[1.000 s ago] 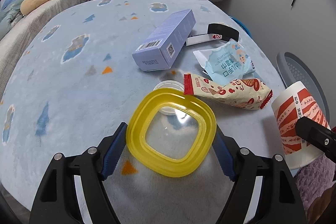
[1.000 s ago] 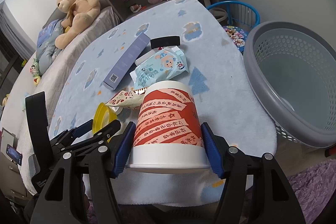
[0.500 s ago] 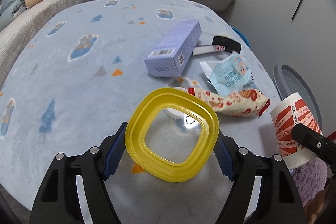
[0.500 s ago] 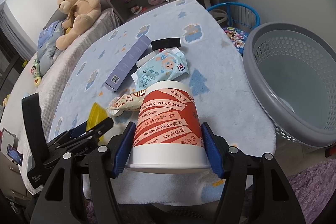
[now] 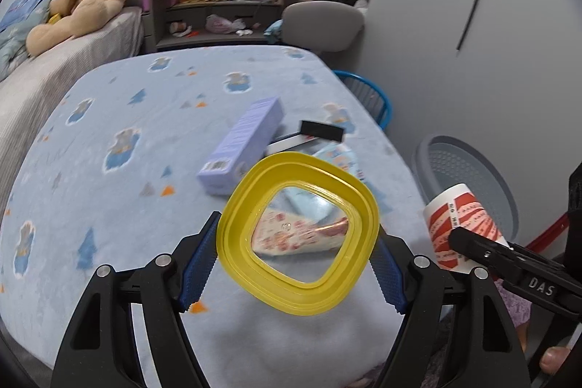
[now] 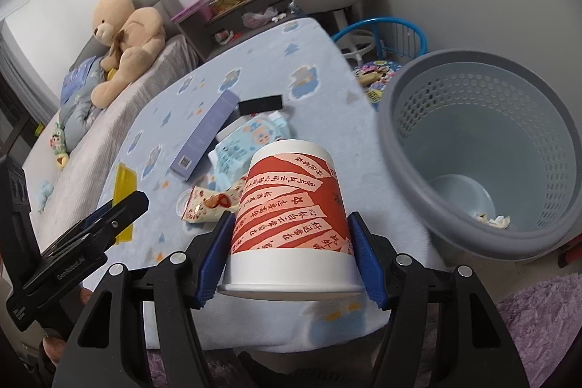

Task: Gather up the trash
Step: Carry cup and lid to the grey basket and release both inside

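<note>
Our left tongs [image 5: 298, 251] pinch the yellow lid [image 5: 298, 233] by its sides, above the counter's [image 5: 120, 206] near edge — our right tongs [image 6: 289, 255] clamp the upturned cup [image 6: 291, 213] there, beside the basket [image 6: 483, 148].

Snack wrapper [image 5: 302, 235] seen only blurred through yellow lid [image 5: 298, 239]; blue packet [image 5: 336, 155] mostly hidden behind it. Cup [image 6: 291, 220] covers part of wrapper. Basket [image 5: 469, 177] partly hidden by cup.
</note>
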`<state>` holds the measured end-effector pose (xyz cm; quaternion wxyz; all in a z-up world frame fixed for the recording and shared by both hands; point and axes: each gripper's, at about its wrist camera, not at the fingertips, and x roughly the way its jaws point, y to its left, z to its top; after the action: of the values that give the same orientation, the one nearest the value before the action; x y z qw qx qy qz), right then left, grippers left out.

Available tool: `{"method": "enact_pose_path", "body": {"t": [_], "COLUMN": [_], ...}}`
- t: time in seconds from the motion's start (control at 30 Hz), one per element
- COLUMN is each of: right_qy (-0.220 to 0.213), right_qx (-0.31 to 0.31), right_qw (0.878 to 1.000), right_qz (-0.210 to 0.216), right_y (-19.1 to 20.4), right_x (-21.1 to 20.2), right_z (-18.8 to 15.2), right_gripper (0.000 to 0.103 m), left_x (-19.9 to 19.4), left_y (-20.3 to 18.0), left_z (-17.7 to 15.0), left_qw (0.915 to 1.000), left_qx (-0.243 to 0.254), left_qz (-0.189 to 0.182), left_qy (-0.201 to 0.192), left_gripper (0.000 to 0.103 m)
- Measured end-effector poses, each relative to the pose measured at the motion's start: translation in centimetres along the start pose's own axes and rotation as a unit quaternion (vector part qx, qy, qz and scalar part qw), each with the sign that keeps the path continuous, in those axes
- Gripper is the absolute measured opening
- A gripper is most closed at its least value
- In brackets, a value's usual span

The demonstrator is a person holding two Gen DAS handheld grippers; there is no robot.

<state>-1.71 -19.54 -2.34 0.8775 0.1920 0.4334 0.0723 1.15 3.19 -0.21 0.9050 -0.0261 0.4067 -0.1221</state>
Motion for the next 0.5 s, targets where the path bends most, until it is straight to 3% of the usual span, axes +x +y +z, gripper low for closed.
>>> {"method": "enact_pose_path", "body": {"t": [0.5], "right_qy": [-0.057], "right_qx": [0.085], "right_qw": [0.991], "right_qz": [-0.089], "right_y": [-12.7], "right_x": [-5.1], "right_z": [4.1], "right_gripper": [0.062], "left_x": [5.2], "left_y": [-14.0], "left_z": [3.8], "left_qw": [0.9903], "left_qx": [0.111], "left_qz": [-0.08], "left_qy": [0.022], "left_gripper": [0.073]}}
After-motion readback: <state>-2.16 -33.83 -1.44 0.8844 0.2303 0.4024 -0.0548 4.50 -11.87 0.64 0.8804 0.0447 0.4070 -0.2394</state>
